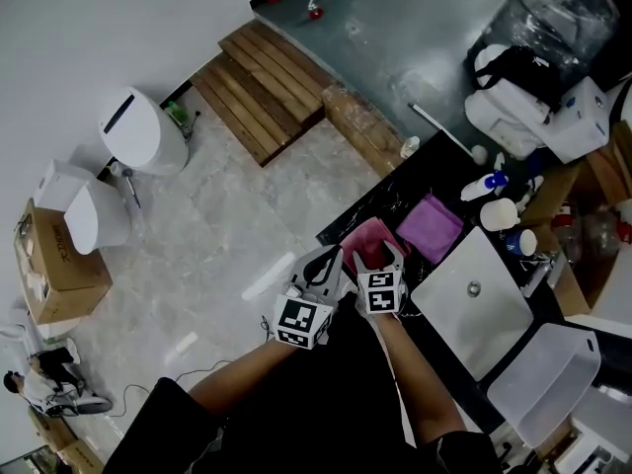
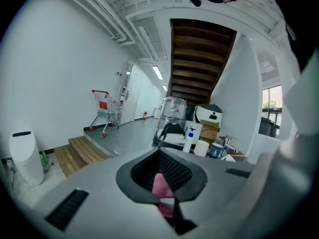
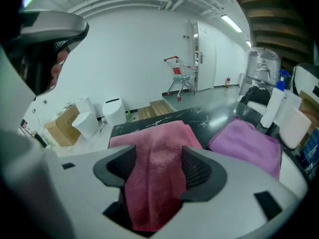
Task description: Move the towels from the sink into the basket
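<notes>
A pink towel (image 1: 367,235) lies bunched on the dark countertop (image 1: 434,171), left of the white sink (image 1: 472,316). Both grippers are at its near edge. My left gripper (image 1: 330,258) is shut on a pinch of the pink towel (image 2: 160,187), seen between the pads of the left gripper (image 2: 162,177). My right gripper (image 1: 381,256) stands open, and a fold of the pink towel (image 3: 158,138) runs loosely through the wide gap of the right gripper (image 3: 159,169). A purple towel (image 1: 431,227) (image 3: 249,144) lies flat just beyond. The white basket (image 1: 568,336) stands at the lower right.
Spray bottles and white tubs (image 1: 499,210) crowd the counter behind the sink, with a water jug (image 1: 553,8) beyond. On the floor to the left stand a white bin (image 1: 143,131), cardboard boxes (image 1: 59,255) and wooden steps (image 1: 259,87).
</notes>
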Motion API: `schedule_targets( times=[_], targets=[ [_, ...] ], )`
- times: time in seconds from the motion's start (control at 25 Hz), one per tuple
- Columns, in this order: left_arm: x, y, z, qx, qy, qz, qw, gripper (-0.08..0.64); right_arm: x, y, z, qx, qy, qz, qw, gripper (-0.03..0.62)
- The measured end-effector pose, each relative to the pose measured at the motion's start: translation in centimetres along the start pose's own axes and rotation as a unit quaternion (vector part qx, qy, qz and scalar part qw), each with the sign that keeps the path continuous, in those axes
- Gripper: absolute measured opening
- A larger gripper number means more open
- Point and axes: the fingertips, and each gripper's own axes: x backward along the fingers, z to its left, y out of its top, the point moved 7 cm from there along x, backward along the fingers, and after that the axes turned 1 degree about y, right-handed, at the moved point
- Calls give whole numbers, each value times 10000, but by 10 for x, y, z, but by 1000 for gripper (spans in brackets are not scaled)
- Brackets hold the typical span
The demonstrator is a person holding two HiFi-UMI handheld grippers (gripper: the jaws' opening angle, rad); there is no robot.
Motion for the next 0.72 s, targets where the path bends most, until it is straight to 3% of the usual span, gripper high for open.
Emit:
schedule_targets(
  times=[0.28,0.36,0.52,0.72],
  targets=[
    [3,-2,12,179,191,17,9997,9,-4,2,1,72,-32,364,9993,286],
    [6,-2,14,198,196,6,9996,9,-5,7,3,176,49,399,9990,244],
    [13,-4,16,177,225,43,9996,9,-10,9,15,382,244,435,9980,93],
    [25,-8,18,178,220,61,9996,9,-4,7,9,74,78,166,9998,66]
  ],
)
